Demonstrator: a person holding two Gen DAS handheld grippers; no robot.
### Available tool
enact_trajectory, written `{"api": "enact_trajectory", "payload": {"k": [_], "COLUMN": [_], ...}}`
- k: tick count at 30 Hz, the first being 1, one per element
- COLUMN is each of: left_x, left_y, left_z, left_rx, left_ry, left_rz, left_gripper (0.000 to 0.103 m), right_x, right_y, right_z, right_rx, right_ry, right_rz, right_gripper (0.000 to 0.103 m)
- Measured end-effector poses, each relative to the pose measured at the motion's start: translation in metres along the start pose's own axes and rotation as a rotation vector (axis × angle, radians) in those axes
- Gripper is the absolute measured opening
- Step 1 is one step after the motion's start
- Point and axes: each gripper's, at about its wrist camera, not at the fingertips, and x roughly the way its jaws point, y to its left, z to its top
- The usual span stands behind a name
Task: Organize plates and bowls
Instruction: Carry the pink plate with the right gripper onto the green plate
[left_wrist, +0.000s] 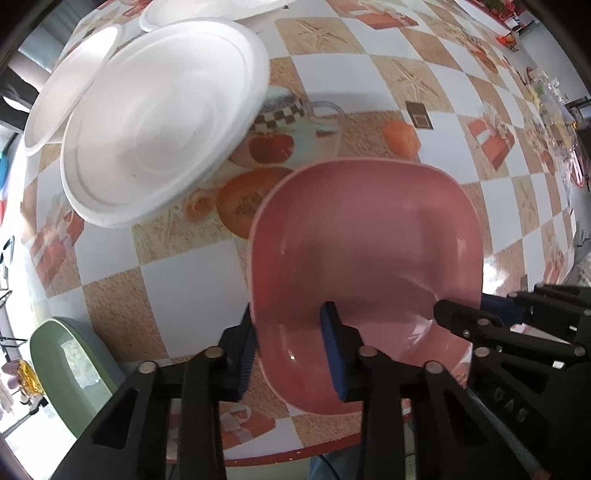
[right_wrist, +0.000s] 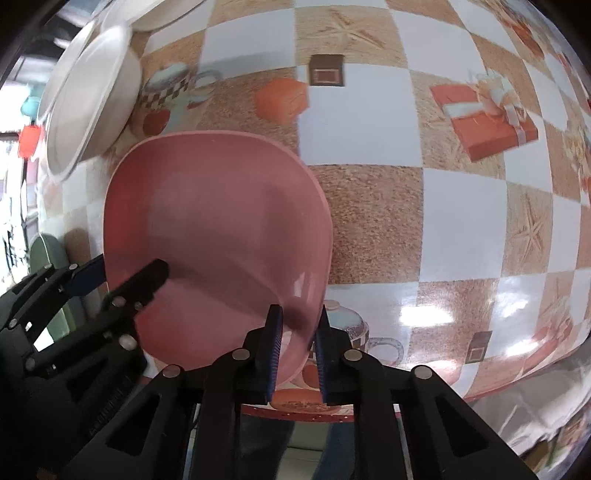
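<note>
Oddly, only faint embossed letters mark the right claw (left_wrist: 458, 314), unreadable.

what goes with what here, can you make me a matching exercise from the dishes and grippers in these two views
Things:
1. pink bowl
2. green bowl
3. nearest white plate
4. right gripper

States or places:
A. at the table's near left edge, untouched
B. clamped on the pink bowl's right rim
C. overlapping another white plate behind it
D. held on two sides of its rim by both grippers

Pairs: 1-D, 2-A, 3-C, 4-B
</note>
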Motion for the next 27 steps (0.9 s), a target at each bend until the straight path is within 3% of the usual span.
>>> {"api": "enact_trajectory", "payload": {"k": [4, 15, 27], "left_x": [-0.002, -0.005, -0.021], "left_y": [0.004, 0.001, 0.016], "left_z": [0.004, -0.012, -0.059], "left_rx": [0.004, -0.025, -0.091], "left_ry": [-0.004, 0.01, 0.018], "left_rz": [0.001, 0.02, 0.024], "left_gripper": [0.024, 0.024, 0.024], "right_x": [0.001, 0.01, 0.019], "right_y": [-0.003, 0.007, 0.045], "right_z": [-0.001, -0.021, -0.031], "right_rx": [-0.016, -0.05, -0.124], "right_ry": [0.007, 0.055, 0.089], "right_rz": [-0.006, 0.002, -0.014], "right_gripper": [0.017, 0.017, 0.017]}}
